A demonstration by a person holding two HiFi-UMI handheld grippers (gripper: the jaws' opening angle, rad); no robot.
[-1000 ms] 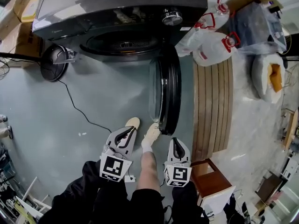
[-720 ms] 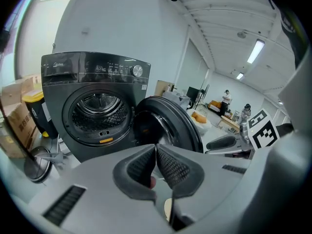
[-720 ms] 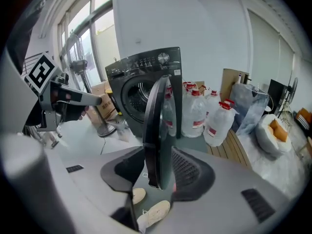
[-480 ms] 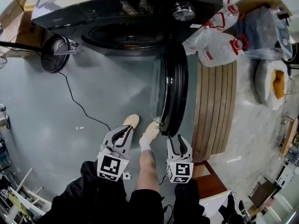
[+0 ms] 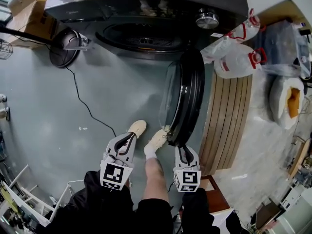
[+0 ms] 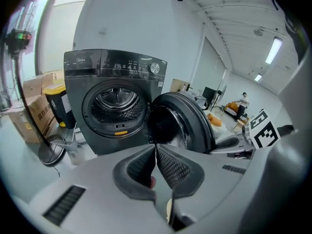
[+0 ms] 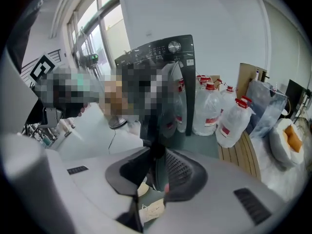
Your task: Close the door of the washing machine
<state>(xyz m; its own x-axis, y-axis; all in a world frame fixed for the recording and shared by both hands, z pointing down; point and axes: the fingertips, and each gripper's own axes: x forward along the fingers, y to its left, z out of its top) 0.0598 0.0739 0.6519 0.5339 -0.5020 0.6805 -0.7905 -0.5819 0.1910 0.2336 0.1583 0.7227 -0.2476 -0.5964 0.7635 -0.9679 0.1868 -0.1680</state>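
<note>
The dark grey washing machine (image 5: 146,4) stands at the top of the head view, its round drum opening (image 5: 141,35) uncovered. Its door (image 5: 187,101) swings out toward me, edge-on. My right gripper (image 5: 185,150) is at the door's near rim. In the right gripper view the dark door edge (image 7: 155,130) runs down between the closing jaws of the right gripper (image 7: 157,152), and both pads meet it. My left gripper (image 5: 130,138) hangs left of the door, shut and empty. From the left gripper (image 6: 156,147) I see the machine (image 6: 87,72) and door (image 6: 180,123) ahead.
Plastic water jugs (image 5: 239,60) and a slatted wooden platform (image 5: 229,126) lie right of the door. A fan base (image 5: 66,48) with a cable (image 5: 85,106) sits left of the machine. The person's shoes (image 5: 137,128) stand between the grippers. A wooden box (image 5: 214,194) is at lower right.
The right gripper's jaws went from shut to wide open, then narrowed round the door's near edge. Both grippers sank slightly. The left gripper stayed shut.
</note>
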